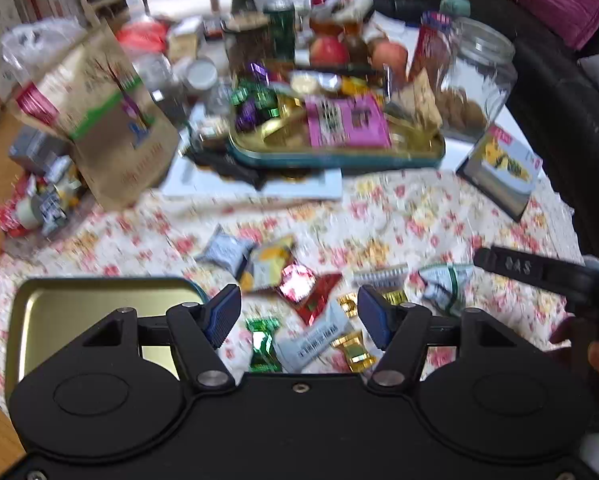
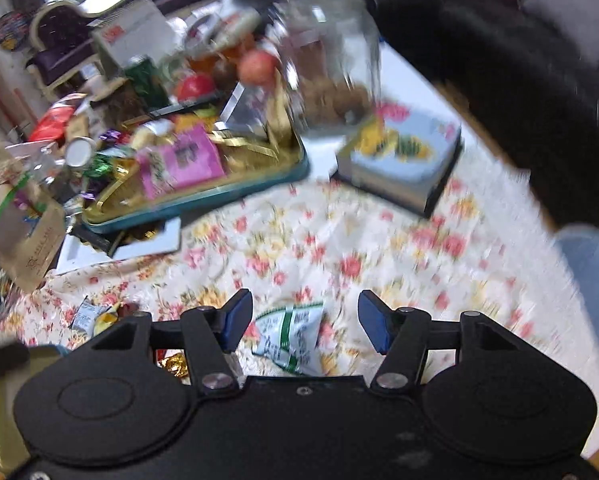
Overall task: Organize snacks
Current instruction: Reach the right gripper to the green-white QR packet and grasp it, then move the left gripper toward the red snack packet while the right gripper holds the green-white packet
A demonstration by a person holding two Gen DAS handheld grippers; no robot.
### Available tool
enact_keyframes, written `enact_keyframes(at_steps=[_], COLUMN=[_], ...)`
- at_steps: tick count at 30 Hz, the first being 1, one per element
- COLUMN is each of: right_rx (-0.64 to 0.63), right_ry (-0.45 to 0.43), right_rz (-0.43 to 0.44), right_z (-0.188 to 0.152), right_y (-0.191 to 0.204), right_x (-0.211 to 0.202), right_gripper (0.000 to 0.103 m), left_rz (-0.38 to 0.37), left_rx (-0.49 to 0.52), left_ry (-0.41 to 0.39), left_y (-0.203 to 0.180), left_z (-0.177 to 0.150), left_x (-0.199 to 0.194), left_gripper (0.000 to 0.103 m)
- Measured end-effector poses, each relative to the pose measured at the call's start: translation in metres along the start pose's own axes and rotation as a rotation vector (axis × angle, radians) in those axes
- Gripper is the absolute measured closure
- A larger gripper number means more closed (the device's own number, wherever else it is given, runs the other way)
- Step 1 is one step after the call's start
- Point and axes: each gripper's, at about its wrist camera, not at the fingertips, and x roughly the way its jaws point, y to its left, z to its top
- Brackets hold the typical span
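the left gripper (image 1: 297, 314) hangs with jaws apart and nothing between the pads, over a loose heap of snacks on the floral cloth (image 1: 399, 208): a green candy (image 1: 264, 342), a grey bar (image 1: 313, 340) and two gold candies (image 1: 353, 346) lie below the gap. an empty gold tin (image 1: 79, 300) sits just left. the right gripper (image 2: 305, 320), jaws also apart, frames a white-and-green packet (image 2: 293, 338) without touching it. a filled tray (image 1: 419, 152) lies farther back.
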Motion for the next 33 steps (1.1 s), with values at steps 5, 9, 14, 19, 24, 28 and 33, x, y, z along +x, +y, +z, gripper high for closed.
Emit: enact_keyframes(at_steps=[5, 9, 14, 19, 24, 28, 33], right_rx=[-0.027, -0.043, -0.048, -0.034, -0.054, -0.063, -0.049], right_ry=[0.049, 0.086, 0.088, 0.107, 0.142, 0.142, 0.13], right_rz=[-0.028, -0.032, -0.055, -0.065, -0.082, -0.096, -0.113], right_z=[-0.007, -0.011, -0.016, -0.017, -0.021, -0.024, -0.024], right_y=[0.007, 0.012, 0.016, 0.015, 0.022, 0.025, 0.025], right_x=[0.025, 0.041, 0.054, 0.069, 0.081, 0.085, 0.085], right_gripper=[0.041, 0.041, 0.042, 0.046, 0.046, 0.046, 0.048], left_rz=[0.05, 0.063, 0.075, 0.072, 0.066, 0.069, 0.089], left_rx=[-0.036, -0.034, -0.032, -0.016, -0.015, -0.02, -0.012], left_ry=[0.023, 0.04, 0.06, 0.072, 0.079, 0.079, 0.087], left_y=[0.001, 0.002, 0.001, -0.002, -0.001, 0.001, 0.003], left_z=[-0.01, -0.01, -0.007, -0.008, -0.008, -0.007, -0.008], left_x=[0.016, 0.021, 0.027, 0.028, 0.028, 0.027, 0.028], left_gripper=[0.037, 0.037, 0.036, 0.036, 0.036, 0.036, 0.036])
